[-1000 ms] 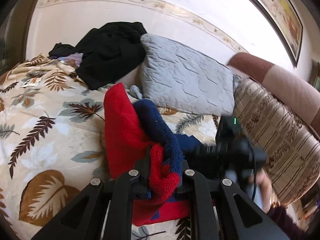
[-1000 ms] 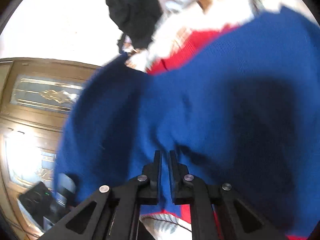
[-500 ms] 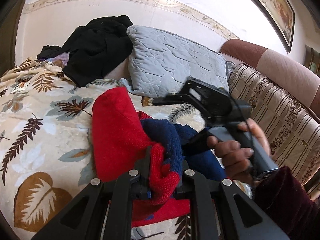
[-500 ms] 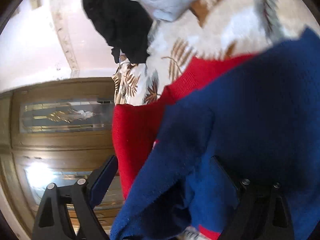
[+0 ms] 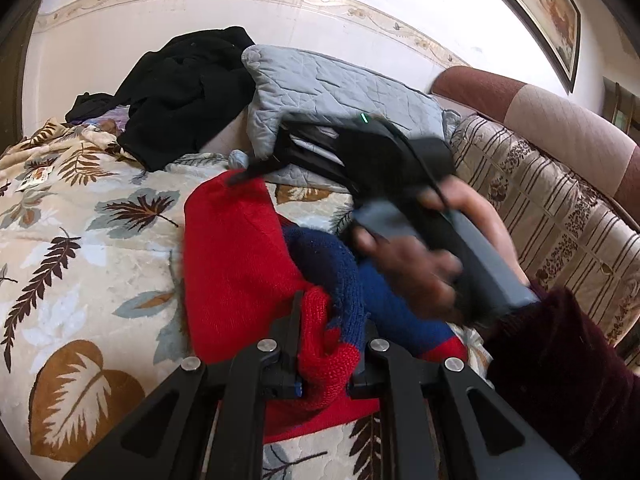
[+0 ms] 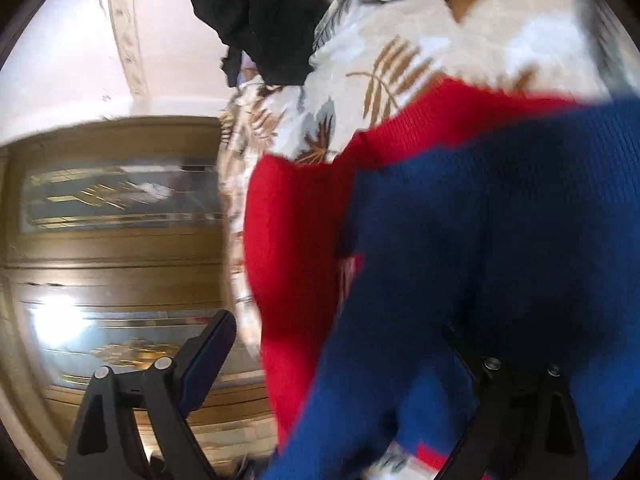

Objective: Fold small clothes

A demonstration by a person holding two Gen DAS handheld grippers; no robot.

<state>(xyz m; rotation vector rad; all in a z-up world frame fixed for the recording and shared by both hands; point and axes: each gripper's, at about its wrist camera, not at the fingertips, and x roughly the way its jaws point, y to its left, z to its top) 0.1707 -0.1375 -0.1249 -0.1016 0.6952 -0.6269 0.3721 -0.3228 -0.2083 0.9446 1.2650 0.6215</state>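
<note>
A red and blue knitted sweater [image 5: 232, 264] lies bunched on the bed. My left gripper [image 5: 330, 320] is shut on a thick fold of its red and blue hem, near the bottom of the left wrist view. A person's hand [image 5: 420, 272] holds my right gripper [image 5: 272, 156] above the sweater, in front of the pillow, blurred by motion. In the right wrist view the right gripper [image 6: 340, 328] stands wide open. The sweater [image 6: 480, 220] fills the space ahead of it, and neither pad presses on the cloth.
A leaf-print bedspread [image 5: 72, 232] covers the bed. At the back, a heap of black clothes [image 5: 188, 88] sits beside a grey quilted pillow [image 5: 340, 92]. On the right is a striped sofa cushion [image 5: 540, 200]. A dark red sleeve [image 5: 560, 360] reaches in at lower right. A wooden glazed door [image 6: 120, 240] stands beyond the bed.
My right gripper opened and let go of the blue cloth, then rose and drew back from the sweater. The left gripper kept its grip and hardly moved.
</note>
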